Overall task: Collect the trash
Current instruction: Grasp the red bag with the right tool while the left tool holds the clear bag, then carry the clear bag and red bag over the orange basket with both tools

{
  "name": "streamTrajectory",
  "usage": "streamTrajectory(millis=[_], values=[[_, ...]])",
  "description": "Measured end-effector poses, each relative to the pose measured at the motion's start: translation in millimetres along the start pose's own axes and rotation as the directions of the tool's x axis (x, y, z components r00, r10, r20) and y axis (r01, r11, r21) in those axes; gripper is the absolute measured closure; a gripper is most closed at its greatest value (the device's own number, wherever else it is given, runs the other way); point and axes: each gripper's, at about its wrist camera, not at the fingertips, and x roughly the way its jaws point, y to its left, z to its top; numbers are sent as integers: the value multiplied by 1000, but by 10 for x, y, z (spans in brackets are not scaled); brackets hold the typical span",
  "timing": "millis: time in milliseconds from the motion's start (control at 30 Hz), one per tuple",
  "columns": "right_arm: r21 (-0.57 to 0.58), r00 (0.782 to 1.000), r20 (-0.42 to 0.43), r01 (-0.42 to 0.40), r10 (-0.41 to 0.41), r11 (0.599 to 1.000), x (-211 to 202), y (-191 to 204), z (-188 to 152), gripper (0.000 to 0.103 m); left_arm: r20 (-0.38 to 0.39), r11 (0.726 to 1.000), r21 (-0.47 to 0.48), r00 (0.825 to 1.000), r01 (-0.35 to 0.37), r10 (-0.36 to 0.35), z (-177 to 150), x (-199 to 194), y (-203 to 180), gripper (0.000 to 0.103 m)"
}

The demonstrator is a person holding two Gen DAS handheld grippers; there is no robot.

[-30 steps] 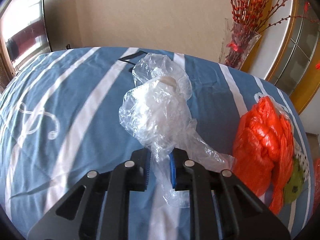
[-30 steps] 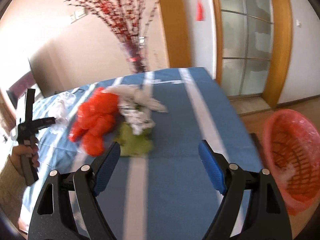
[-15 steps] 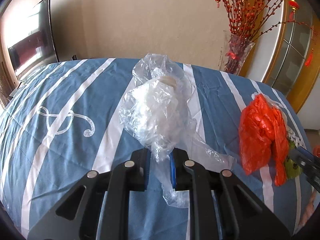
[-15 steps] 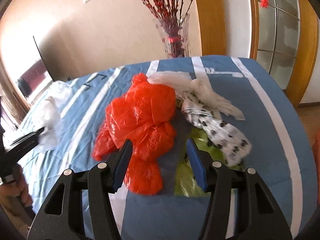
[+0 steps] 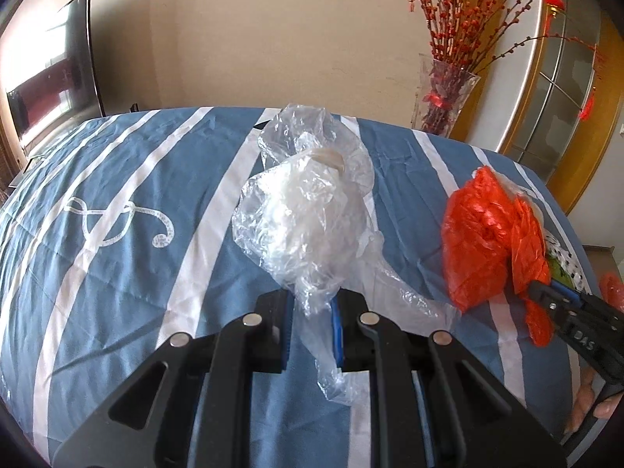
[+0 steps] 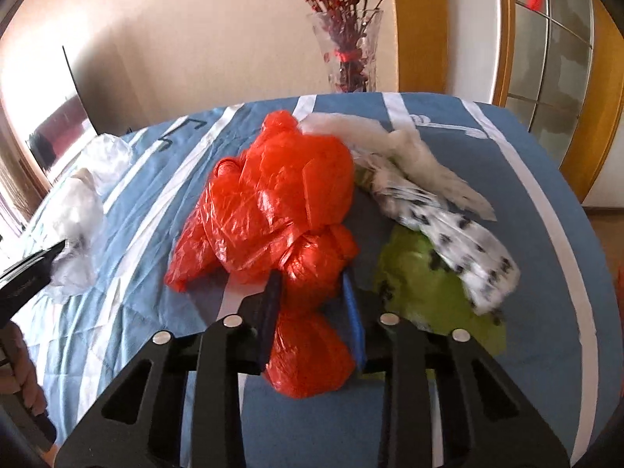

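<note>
Pinching the twisted neck of one clear plastic bag (image 5: 308, 218), the left gripper (image 5: 312, 323) fills the bottom of its own view, jaws nearly shut on the film, with the bag's crumpled bulk standing up at frame centre above the blue-and-white striped bedcover (image 5: 128, 179). At the bottom of the right wrist view the right gripper (image 6: 312, 312) has its jaws closing around the knotted lower lobe of one red plastic bag (image 6: 273, 202), both blue pads already against the plastic. Counted across both views: two grippers, one clear bag, one red bag, one green bag (image 6: 421, 284) and one white bag with black spots (image 6: 448, 226), plus white plastic (image 6: 390, 144) further back that may be part of the spotted one. Only the right view lays the green and spotted bags out fully, to the right of the red one; in the left view they peep out as slivers behind the red bag at the right edge, where the right gripper's tips also enter from the lower right. Only the right view shows a hand (image 6: 23, 382) at its lower left edge. Farthest back in both stands one glass vase of red berry branches (image 6: 347, 50); one dark television (image 5: 50, 74) sits upper left.
</note>
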Motion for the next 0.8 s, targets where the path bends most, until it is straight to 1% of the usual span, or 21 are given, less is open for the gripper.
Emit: streamTrajectory(millis=[200, 367, 467, 600, 800], values=[[24, 998, 46, -33, 32, 999, -385, -180, -101, 75, 13, 999, 20, 999, 36, -36, -12, -108, -190, 86], [50, 992, 119, -50, 44, 997, -819, -360, -182, 75, 26, 996, 52, 997, 73, -75, -19, -251, -432, 86], [75, 986, 167, -33, 20, 997, -1064, -511, -210, 75, 35, 992, 83, 994, 99, -102, -31, -356, -630, 86], [103, 975, 218, 26, -48, 994, -1314, -734, -259, 75, 36, 984, 115, 989, 136, -140, -56, -452, -871, 86], [184, 959, 255, 75, -121, 980, -1557, -1109, -377, 75, 22, 963, 173, 977, 205, -211, -130, -577, -1342, 86]])
